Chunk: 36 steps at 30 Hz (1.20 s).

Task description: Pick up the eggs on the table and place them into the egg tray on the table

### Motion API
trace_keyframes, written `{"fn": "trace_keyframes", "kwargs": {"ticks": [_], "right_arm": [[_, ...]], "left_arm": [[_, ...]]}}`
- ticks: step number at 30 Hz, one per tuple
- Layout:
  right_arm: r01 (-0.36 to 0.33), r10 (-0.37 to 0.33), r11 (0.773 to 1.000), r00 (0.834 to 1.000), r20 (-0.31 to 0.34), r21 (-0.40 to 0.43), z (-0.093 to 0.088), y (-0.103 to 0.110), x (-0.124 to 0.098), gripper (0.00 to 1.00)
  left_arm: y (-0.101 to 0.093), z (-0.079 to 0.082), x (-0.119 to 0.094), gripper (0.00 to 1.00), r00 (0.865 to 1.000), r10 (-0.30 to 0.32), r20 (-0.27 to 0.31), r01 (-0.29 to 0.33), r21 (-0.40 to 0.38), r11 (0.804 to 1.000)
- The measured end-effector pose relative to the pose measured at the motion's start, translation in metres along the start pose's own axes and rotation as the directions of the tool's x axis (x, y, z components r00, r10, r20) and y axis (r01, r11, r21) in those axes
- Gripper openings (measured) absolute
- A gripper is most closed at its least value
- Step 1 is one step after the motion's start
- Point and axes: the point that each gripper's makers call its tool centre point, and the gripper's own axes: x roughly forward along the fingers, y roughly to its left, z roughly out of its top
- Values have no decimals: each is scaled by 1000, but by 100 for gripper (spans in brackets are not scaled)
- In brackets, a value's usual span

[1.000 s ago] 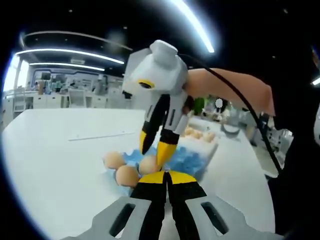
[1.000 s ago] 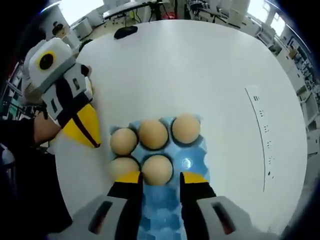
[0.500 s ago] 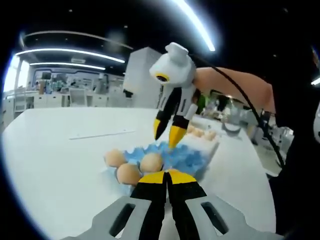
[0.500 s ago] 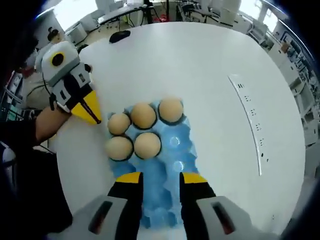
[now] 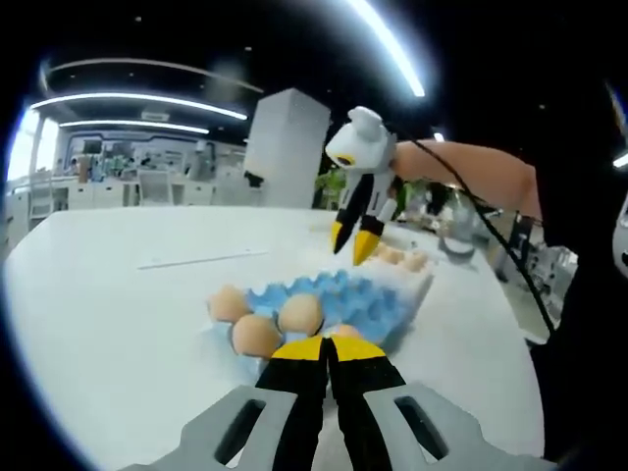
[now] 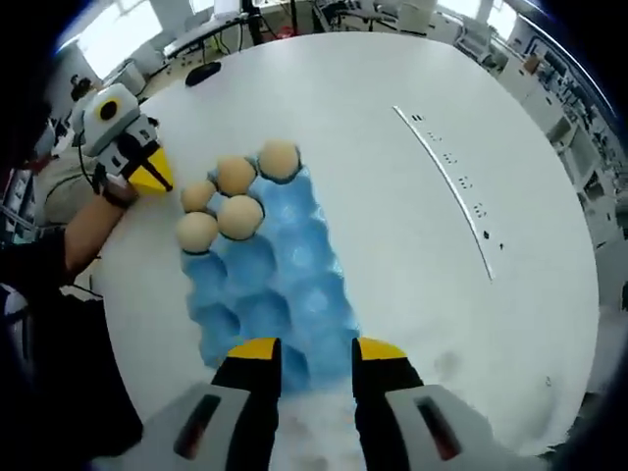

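A blue egg tray [image 6: 285, 289] lies on the white table [image 6: 392, 245]. Several eggs [image 6: 238, 216] fill the cups at its far end, and the near cups are bare. My right gripper [image 6: 316, 350] hangs open above the near end of the tray with nothing between its fingers. In the left gripper view the same tray [image 5: 345, 294] lies ahead with eggs [image 5: 257, 335] at its near end. My left gripper [image 5: 329, 344] is shut and empty just in front of them. The right gripper [image 5: 351, 242] hovers open above the tray's far end. A hand holds the left gripper [image 6: 149, 178] beside the eggs.
Beyond the blue tray sits a white carton [image 5: 417, 278] holding more eggs [image 5: 395, 258]. A thin white strip [image 6: 446, 172] lies on the table to the right. A dark object [image 6: 201, 72] rests near the far edge. The person's arm [image 5: 481, 172] reaches in from the right.
My right gripper has risen and drawn back from the eggs toward the tray's bare end, staying open. The left gripper and the eggs have not moved.
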Motion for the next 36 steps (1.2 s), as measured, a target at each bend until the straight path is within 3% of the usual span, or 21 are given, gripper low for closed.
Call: {"fn": "trace_keyframes", "kwargs": {"ticks": [14, 25, 36], "right_arm": [[26, -25, 998, 1000, -11, 58, -49, -13, -13, 30], [50, -47, 993, 998, -36, 111, -85, -38, -23, 30], [89, -82, 986, 995, -56, 139, -108, -59, -27, 30]], "left_arm": [[4, -5, -1, 0, 1000, 15, -12, -15, -4, 1000], [3, -7, 0, 0, 1000, 18, -23, -18, -1, 1000], [0, -10, 2, 0, 999, 24, -32, -24, 3, 1000]]}}
